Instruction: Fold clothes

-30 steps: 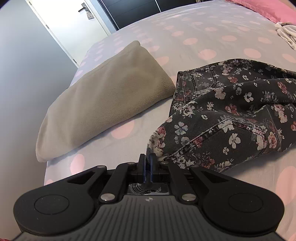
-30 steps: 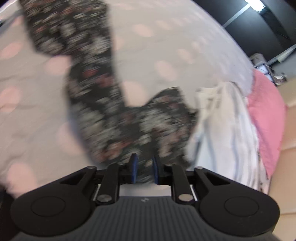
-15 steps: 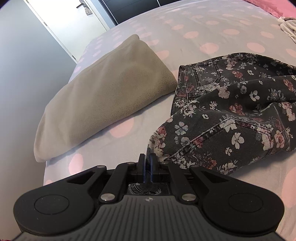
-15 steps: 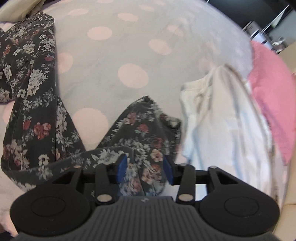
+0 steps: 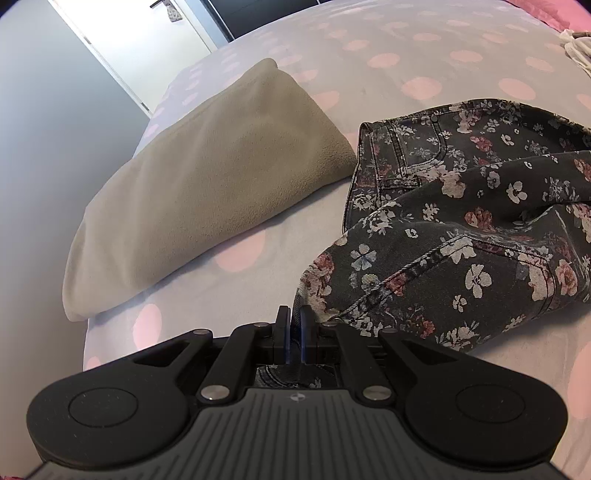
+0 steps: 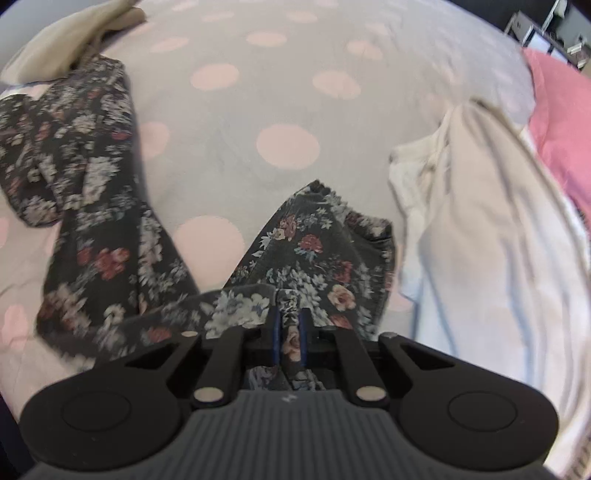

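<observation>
Floral jeans [image 5: 461,221], dark denim printed with white and red flowers, lie rumpled on a bed [image 5: 388,48] covered by a pale sheet with pink polka dots. No brand, label or readable writing shows on the fabric in either view.

In the left wrist view, the left gripper [image 5: 294,325] sits low over the sheet near the bed's edge, its fingers closed tight on a hem of the jeans, which rises from the grip and spreads away to the right. The waistband, with a button and a front pocket, lies farther off, its corner just beside a beige folded blanket [image 5: 207,192]. The blanket lies at an angle on the left side of the bed. Bare sheet lies between the blanket and the gripper. Beyond the bed's left edge stand a grey wall and a white door [image 5: 122,33].

In the right wrist view, slightly blurred, the right gripper [image 6: 289,332] pinches a bunched fold of the jeans [image 6: 314,251] between nearly closed fingers. One leg runs away to the upper left, toward the beige blanket [image 6: 66,40]. A wide stretch of open sheet lies ahead between the two legs. A white garment [image 6: 480,229] lies crumpled just right of the jeans, with a pink pillow [image 6: 565,122] beyond it.
</observation>
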